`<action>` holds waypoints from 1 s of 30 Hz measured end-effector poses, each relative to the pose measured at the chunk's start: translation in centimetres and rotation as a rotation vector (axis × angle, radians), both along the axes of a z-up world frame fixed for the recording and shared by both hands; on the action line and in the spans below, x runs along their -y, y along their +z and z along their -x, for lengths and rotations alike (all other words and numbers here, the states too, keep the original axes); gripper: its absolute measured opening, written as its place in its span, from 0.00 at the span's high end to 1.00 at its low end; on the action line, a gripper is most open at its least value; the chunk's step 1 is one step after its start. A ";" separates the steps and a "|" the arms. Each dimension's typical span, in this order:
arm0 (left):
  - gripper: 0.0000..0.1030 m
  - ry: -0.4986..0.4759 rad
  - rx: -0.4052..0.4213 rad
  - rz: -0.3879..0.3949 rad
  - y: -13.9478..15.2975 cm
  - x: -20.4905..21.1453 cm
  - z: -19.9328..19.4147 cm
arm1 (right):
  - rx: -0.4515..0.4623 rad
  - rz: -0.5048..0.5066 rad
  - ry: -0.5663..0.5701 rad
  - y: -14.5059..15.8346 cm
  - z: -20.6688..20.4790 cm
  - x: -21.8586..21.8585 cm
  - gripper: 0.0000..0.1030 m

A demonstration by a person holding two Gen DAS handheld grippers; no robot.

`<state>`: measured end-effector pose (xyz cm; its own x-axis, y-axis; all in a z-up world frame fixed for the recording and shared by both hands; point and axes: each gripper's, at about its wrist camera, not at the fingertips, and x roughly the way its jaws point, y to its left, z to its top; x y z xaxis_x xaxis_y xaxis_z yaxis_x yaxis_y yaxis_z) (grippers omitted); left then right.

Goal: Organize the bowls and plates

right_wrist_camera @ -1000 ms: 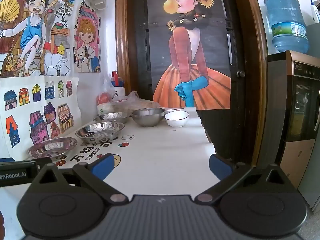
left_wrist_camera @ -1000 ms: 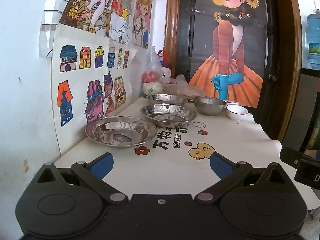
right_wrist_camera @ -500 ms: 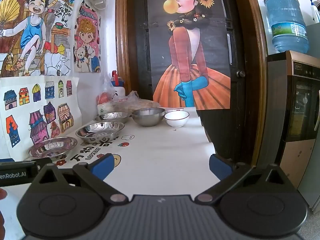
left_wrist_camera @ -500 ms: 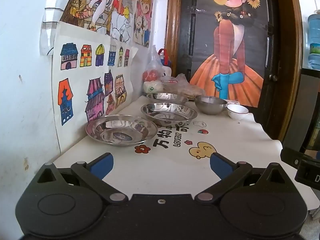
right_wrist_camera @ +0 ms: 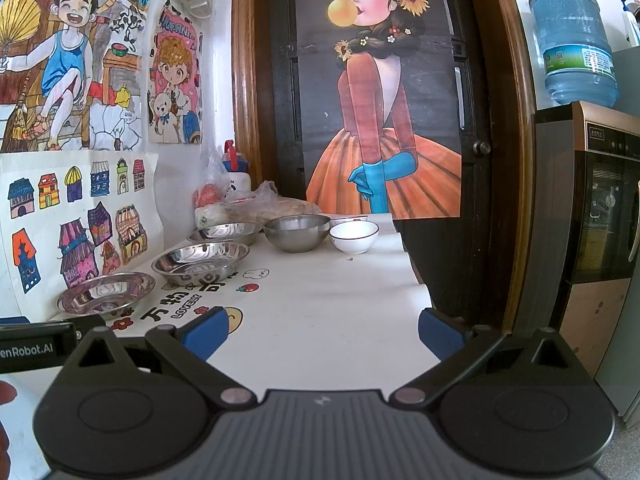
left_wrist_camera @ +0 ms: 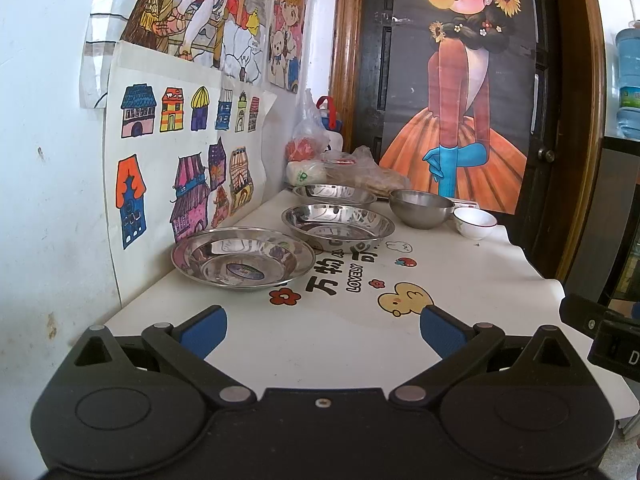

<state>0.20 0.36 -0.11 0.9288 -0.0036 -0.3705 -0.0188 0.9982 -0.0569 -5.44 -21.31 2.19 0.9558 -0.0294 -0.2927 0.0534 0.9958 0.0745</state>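
Home kitchen, oven (right_wrist_camera: 600,216), water jug (right_wrist_camera: 574,40)

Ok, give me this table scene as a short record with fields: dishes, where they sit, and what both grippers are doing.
surface: white table with cartoon print, against the wall
steel plates: near plate, middle plate, far plate, in a row along the wall, none stacked
steel bowl: right of the far plate
white bowl: right of the steel bowl, red rim
clutter: plastic bags at the far end
left gripper: open, empty, over the near edge
right gripper: open, empty
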 end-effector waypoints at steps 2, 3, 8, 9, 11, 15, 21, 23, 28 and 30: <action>0.01 -0.001 -0.001 0.001 0.0 0.0 0.0 | 0.000 0.001 0.001 0.0 0.0 0.0 0.00; 0.01 -0.001 0.000 0.000 0.0 0.0 0.0 | 0.000 0.000 0.000 0.0 0.0 0.0 0.00; 0.01 0.000 0.000 0.001 0.0 0.0 0.0 | 0.000 0.001 0.001 0.0 0.0 0.0 0.00; 0.01 0.000 0.000 0.001 0.0 0.0 0.0 | 0.000 0.001 0.001 0.0 0.0 0.0 0.00; 0.01 0.001 0.000 0.001 0.0 0.0 0.0 | 0.000 0.001 0.000 0.0 0.1 0.0 0.00; 0.01 0.001 0.001 0.000 0.0 0.2 0.1 | -0.001 0.002 0.000 0.0 0.1 0.0 0.00; 0.01 0.001 0.002 0.001 0.0 0.2 0.1 | 0.000 0.002 0.000 0.0 0.1 0.0 0.00; 0.01 0.001 0.002 0.001 0.0 0.1 0.1 | 0.000 0.002 0.001 0.0 0.1 0.0 0.00; 0.01 0.002 0.005 0.000 0.2 0.3 0.4 | 0.000 0.002 0.001 0.0 0.1 0.0 0.00; 0.01 0.001 0.005 0.000 0.2 0.3 0.4 | 0.000 0.002 0.000 0.0 0.2 0.0 0.00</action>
